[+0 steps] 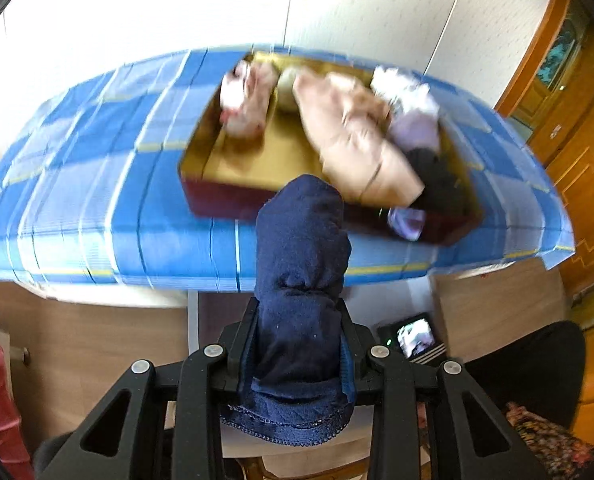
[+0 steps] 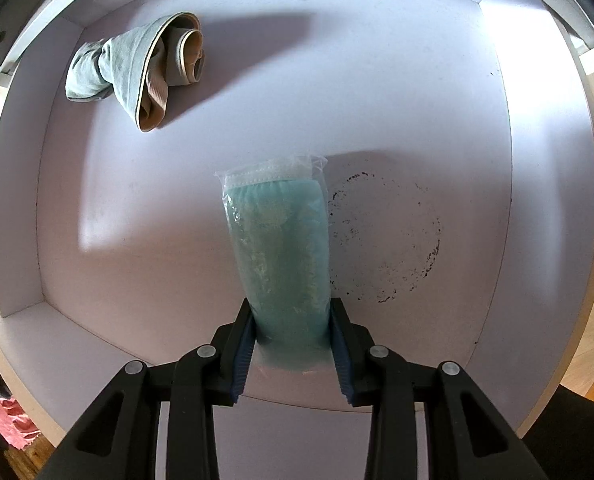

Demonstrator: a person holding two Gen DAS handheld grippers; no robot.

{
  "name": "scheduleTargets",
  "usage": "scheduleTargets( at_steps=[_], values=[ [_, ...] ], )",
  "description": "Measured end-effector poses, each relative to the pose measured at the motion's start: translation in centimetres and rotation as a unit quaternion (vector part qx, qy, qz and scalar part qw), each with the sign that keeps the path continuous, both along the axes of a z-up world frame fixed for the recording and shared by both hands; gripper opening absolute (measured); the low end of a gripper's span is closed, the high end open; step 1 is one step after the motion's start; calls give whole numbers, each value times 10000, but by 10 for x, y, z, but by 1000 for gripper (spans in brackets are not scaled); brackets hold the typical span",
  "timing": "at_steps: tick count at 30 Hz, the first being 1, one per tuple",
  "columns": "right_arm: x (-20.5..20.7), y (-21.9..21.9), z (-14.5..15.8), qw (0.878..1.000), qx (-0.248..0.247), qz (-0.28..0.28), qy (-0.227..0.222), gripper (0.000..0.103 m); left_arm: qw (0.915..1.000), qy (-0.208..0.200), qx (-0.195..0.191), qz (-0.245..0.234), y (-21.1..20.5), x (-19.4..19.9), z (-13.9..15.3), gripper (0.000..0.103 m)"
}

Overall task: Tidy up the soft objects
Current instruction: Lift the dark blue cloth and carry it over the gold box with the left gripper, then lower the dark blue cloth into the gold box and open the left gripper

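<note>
I've got two loads in hand: my left claw [image 1: 299,344] is clamped on a rolled navy sock [image 1: 301,272], up above the checked worktop [image 1: 97,200] and its box [image 1: 225,196] of soft things. My right claw [image 2: 293,340] grips a bagged teal cloth [image 2: 281,248] over the white drawer [image 2: 497,200], well apart from the grey socks [image 2: 137,68]. Next, I reckon: set the bag down, let go.
</note>
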State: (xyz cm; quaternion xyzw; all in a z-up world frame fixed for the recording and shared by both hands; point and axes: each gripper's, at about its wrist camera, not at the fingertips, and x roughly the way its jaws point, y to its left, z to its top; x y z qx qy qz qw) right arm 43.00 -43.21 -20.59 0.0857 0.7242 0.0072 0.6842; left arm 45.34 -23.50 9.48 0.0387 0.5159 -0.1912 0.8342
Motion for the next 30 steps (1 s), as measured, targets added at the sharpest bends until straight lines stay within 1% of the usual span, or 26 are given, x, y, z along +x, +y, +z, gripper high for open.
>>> scheduleTargets(
  at_steps=[5,9,14,22,26,30],
  values=[
    [0,0,-1,10000,-3,27,-11,35,9997,-248,-56,-59,-6,21,35,34],
    [-1,0,-1,10000,2,19,-9,35,9994,-322,-86,-18,-15,40,44,34],
    [0,0,-1,10000,1,12,-9,35,9994,-337,-8,14,-20,59,54,34],
    [-1,-6,-1,10000,57,-36,-9,35,9997,-183,53,122,-35,88,45,34],
    [0,-11,0,9999,86,-67,-3,35,9998,-50,42,200,-44,106,34,34],
    [-1,-16,-1,9997,167,-165,13,35,9992,68,99,392,-47,124,18,34]
  ],
)
